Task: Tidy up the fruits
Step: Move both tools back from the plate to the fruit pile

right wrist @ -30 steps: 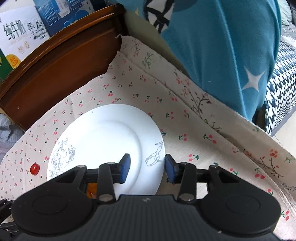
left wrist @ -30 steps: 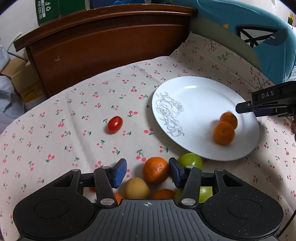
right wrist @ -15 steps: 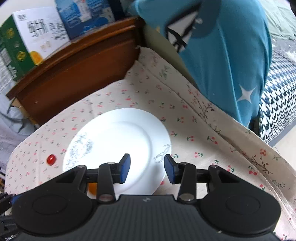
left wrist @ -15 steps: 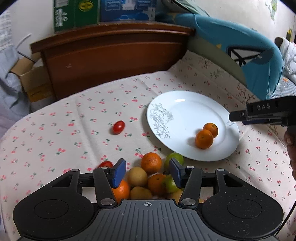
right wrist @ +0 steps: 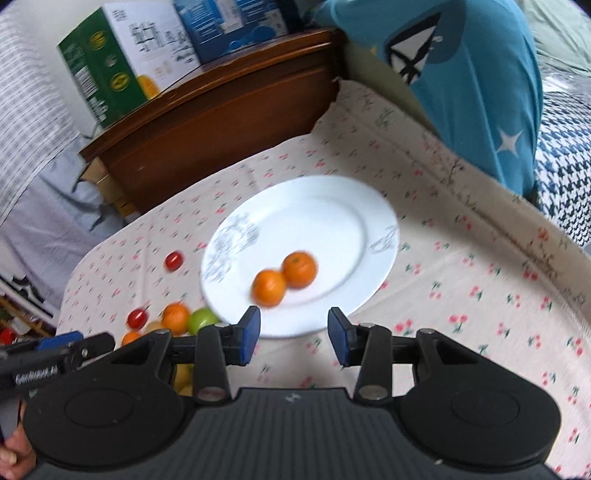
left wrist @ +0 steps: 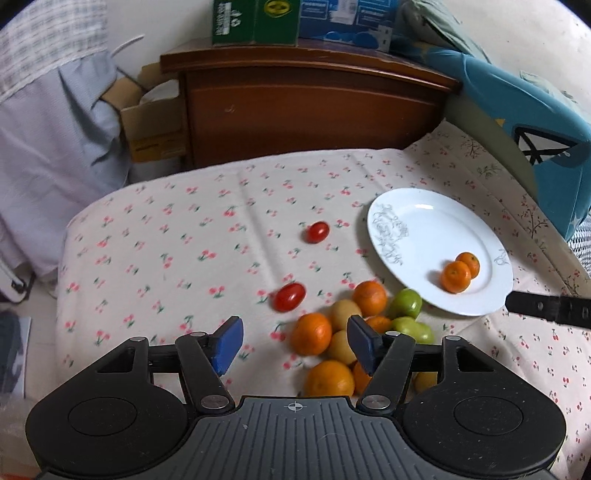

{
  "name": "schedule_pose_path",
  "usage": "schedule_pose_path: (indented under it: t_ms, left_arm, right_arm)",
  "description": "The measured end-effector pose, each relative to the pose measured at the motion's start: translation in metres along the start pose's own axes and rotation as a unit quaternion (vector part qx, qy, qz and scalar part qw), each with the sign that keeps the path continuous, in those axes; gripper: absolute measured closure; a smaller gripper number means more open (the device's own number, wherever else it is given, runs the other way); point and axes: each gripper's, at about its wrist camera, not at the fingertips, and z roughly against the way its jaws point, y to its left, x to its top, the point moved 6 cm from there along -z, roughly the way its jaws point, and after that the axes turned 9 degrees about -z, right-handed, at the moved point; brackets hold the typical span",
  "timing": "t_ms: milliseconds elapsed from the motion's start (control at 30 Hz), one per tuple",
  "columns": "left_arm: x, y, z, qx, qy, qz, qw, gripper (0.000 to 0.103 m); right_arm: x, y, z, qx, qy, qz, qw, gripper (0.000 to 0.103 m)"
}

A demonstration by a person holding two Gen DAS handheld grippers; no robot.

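A white plate [left wrist: 424,229] lies on the cherry-print cloth with two small oranges [left wrist: 456,276] on it; it also shows in the right wrist view [right wrist: 332,221] with the oranges [right wrist: 284,280]. A pile of oranges [left wrist: 311,333], yellow fruits [left wrist: 344,314] and green fruits [left wrist: 406,303] lies left of the plate. Two red tomatoes [left wrist: 290,296] [left wrist: 318,232] lie apart on the cloth. My left gripper [left wrist: 293,345] is open and empty above the pile's left edge. My right gripper [right wrist: 293,334] is open and empty above the plate's near rim.
A dark wooden headboard [left wrist: 314,107] with boxes [left wrist: 255,22] on top stands behind the cloth. A blue cushion [left wrist: 535,140] lies at the right. Cardboard boxes [left wrist: 155,129] and hanging clothes [left wrist: 55,122] are at the left.
Both grippers have pulled back and up from the cloth, and the left one has shifted left. More of the fruit pile and a second tomato have come into view. Both stay open.
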Motion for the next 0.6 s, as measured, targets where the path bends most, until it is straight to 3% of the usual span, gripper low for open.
schedule_pose_path:
  t_ms: [400,600]
  left_arm:
    - [-0.032,0.005,0.010,0.010,0.018,0.000,0.9998,0.040]
    - [-0.043,-0.003,0.010,0.005,0.015,-0.031,0.9994,0.040]
  right_arm:
    - [-0.041,0.026,0.008,0.038,0.031,0.037,0.998,0.061]
    - [-0.056,0.033,0.006,0.048,0.046,0.050,0.997,0.061]
